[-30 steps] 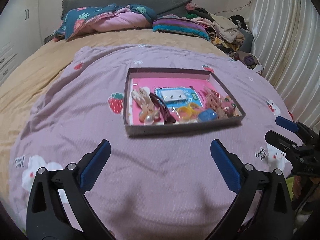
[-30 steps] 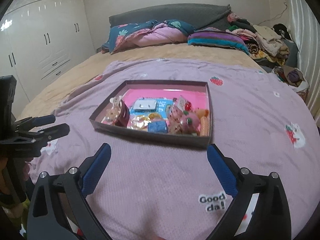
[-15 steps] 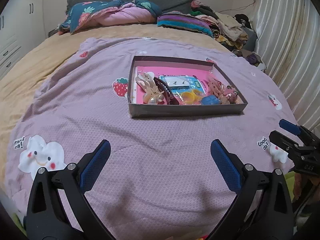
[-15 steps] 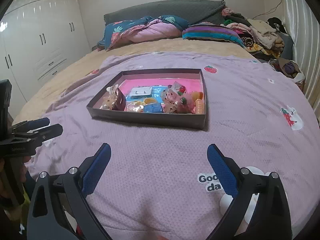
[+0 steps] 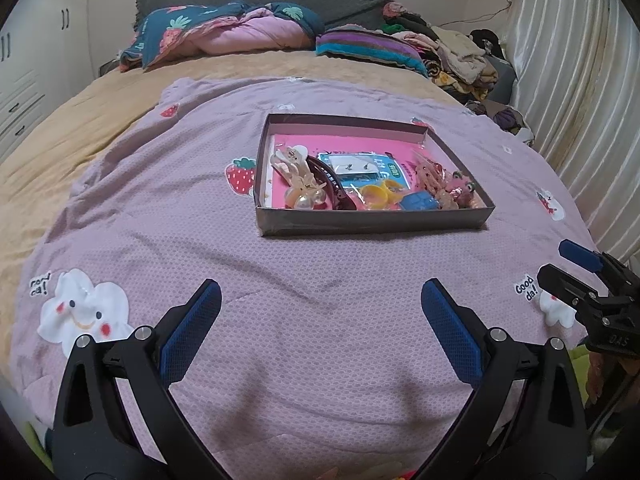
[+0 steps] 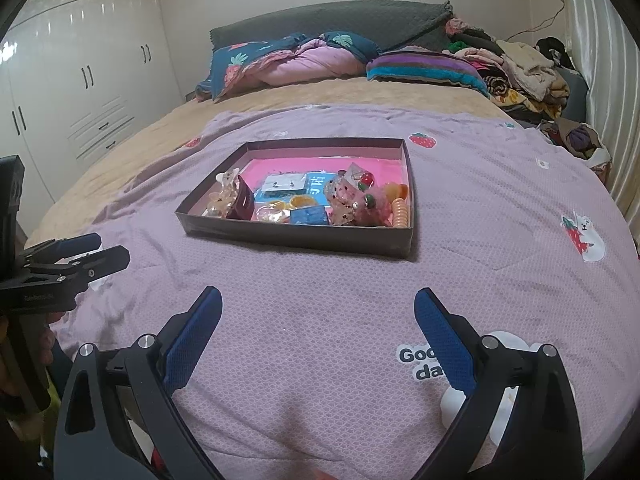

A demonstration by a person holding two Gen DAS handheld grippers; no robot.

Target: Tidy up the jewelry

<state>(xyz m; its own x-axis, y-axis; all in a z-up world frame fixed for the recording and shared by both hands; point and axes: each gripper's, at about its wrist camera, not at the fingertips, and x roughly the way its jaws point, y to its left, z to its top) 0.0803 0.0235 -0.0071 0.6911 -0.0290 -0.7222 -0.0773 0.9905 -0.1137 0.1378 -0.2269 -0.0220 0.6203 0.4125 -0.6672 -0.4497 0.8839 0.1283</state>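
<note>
A shallow dark box point(image 5: 372, 222) with a pink floor lies on the purple blanket, also in the right wrist view point(image 6: 296, 238). It holds hair clips, a blue earring card point(image 5: 360, 168), yellow rings point(image 5: 374, 196), a blue piece point(image 5: 418, 202) and pink trinkets point(image 6: 360, 202). My left gripper point(image 5: 320, 312) is open and empty, well short of the box. My right gripper point(image 6: 316, 312) is open and empty too, at the blanket's near edge. Each gripper shows at the side of the other's view.
The purple blanket point(image 5: 200, 220) covers a bed with a tan sheet point(image 5: 80, 128). Pillows point(image 5: 224, 32) and a clothes pile point(image 5: 460, 56) lie at the head. A curtain point(image 5: 580, 100) hangs at the right; white wardrobes point(image 6: 80, 80) stand at the left.
Both grippers have drawn back from the box toward the near edge of the bed; the box looks smaller and farther away. Both stayed open and empty.
</note>
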